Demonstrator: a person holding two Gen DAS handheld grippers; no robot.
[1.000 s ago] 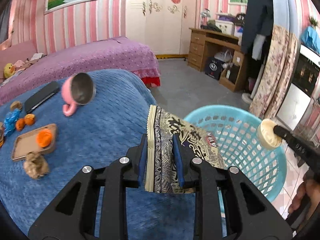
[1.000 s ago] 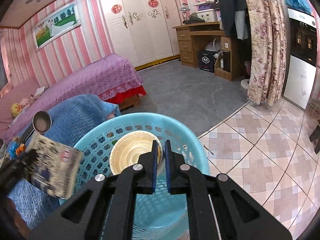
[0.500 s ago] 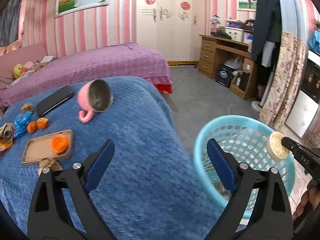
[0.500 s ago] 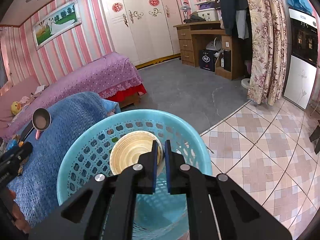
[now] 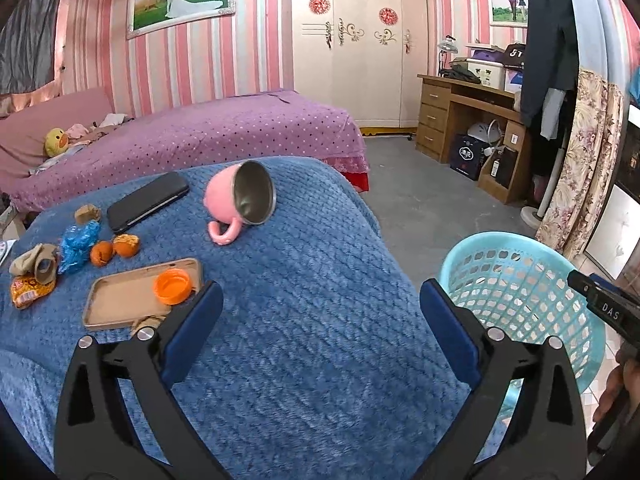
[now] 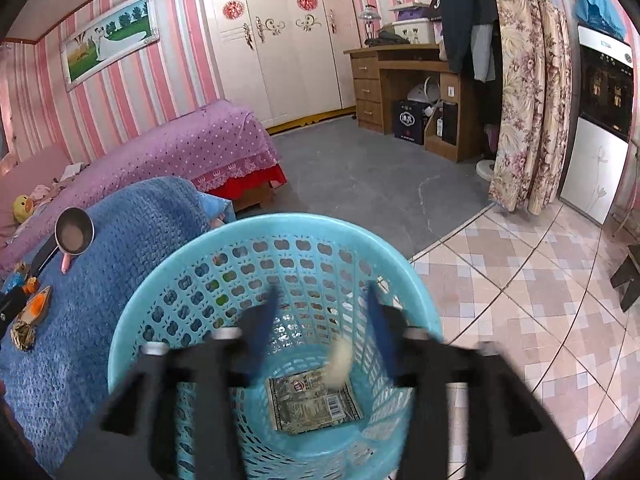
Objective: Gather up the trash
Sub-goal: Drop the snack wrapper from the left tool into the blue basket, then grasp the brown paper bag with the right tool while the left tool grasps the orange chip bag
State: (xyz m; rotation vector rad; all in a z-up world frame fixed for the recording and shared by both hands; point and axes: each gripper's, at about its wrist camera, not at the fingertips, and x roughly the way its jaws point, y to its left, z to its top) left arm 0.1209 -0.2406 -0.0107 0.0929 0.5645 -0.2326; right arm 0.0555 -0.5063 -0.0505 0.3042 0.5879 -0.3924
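Drop step: my right gripper [image 6: 320,332] jaws have just been opening over the basket [image 6: 132,328], pale lid [image 6: 339,364] falling onto the wrapper [image 6: 312,404] inside, left gripper [image 5: 320,320] wide open and empty; next I grab the scraps [image 5: 78,246] at 10 o'clock on the blue bed [image 5: 320,272].

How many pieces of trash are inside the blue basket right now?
2 visible in the blue basket: a printed wrapper flat on the bottom, and a pale round cup, blurred, above its right corner. The gripper fingers may hide more.
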